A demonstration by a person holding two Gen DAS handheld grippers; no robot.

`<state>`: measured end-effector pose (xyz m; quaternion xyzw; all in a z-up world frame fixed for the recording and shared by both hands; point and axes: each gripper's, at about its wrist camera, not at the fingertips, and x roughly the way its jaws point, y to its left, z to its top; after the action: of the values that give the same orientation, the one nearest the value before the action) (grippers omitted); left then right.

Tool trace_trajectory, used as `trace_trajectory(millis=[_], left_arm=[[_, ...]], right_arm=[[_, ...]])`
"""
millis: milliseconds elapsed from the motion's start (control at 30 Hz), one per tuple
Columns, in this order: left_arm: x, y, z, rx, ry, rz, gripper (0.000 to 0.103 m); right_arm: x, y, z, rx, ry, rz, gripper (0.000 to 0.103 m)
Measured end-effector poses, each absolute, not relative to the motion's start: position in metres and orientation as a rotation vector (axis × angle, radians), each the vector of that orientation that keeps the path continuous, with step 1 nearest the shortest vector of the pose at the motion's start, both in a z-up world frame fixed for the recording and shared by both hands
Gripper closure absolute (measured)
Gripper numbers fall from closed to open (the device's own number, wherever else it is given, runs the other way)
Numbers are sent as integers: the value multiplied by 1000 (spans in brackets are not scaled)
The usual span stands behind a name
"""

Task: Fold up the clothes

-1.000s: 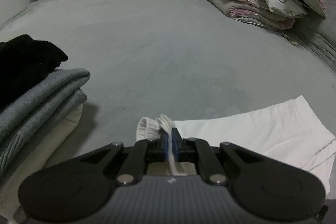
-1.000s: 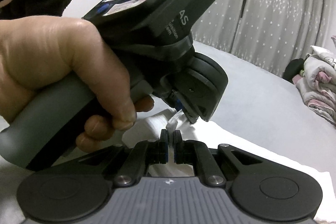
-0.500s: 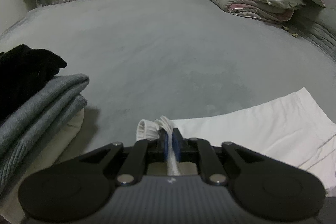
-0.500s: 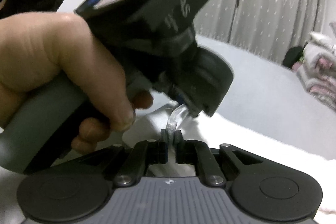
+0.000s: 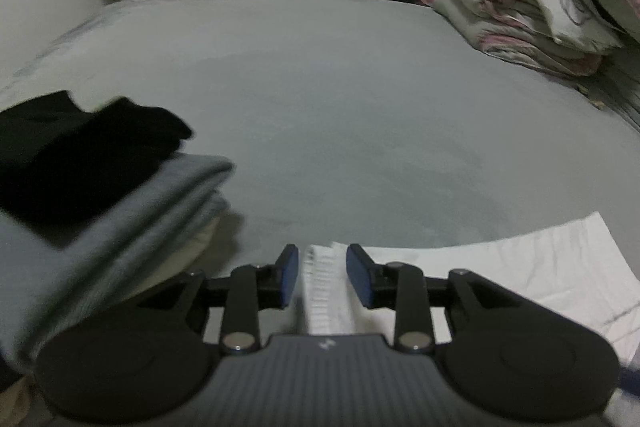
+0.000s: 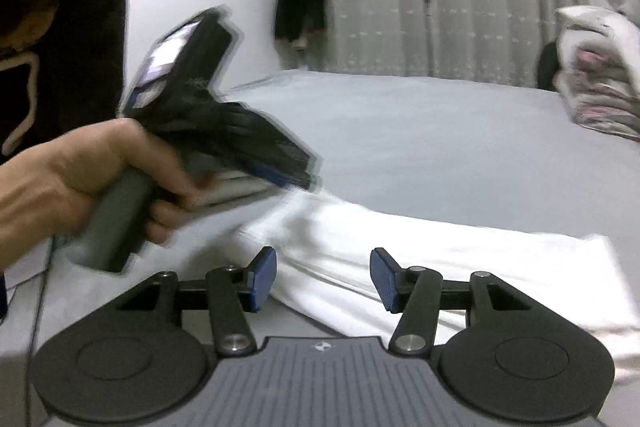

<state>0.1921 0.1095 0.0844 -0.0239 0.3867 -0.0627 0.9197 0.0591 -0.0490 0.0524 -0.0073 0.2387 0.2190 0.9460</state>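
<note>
The left hand-held gripper (image 5: 322, 273) has just opened, white garment (image 5: 480, 275) edge lying loose between its jaws.

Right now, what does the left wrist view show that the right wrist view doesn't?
Only the left wrist view: a stack of folded clothes at left, black on grey, and the left gripper's jaws apart around the white garment's ribbed edge; they have just been opening.

Only the right wrist view: a hand holding the left gripper, and the open right gripper, just opened.

Both: the white garment on the grey bed, curtains, piled bedding.
</note>
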Motion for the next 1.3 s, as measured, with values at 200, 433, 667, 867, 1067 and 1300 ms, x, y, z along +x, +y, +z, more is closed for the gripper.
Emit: trace_trajectory(millis=[200, 433, 667, 867, 1067, 1300], left_arm=[[164, 90, 107, -137, 770, -208, 67], [141, 37, 91, -171, 790, -353, 64], [139, 42, 61, -217, 833, -352, 64], [141, 22, 49, -174, 815, -426, 64], [149, 22, 39, -197, 839, -432, 64], [155, 22, 37, -217, 853, -434, 64]], right_arm=[[65, -164, 70, 11, 542, 327, 80], [59, -213, 56, -221, 607, 297, 80], [75, -191, 35, -130, 646, 365, 85], [90, -198, 27, 124, 666, 295, 85], [101, -203, 14, 314, 722, 283, 84], [109, -221, 4, 582, 674, 235, 77]])
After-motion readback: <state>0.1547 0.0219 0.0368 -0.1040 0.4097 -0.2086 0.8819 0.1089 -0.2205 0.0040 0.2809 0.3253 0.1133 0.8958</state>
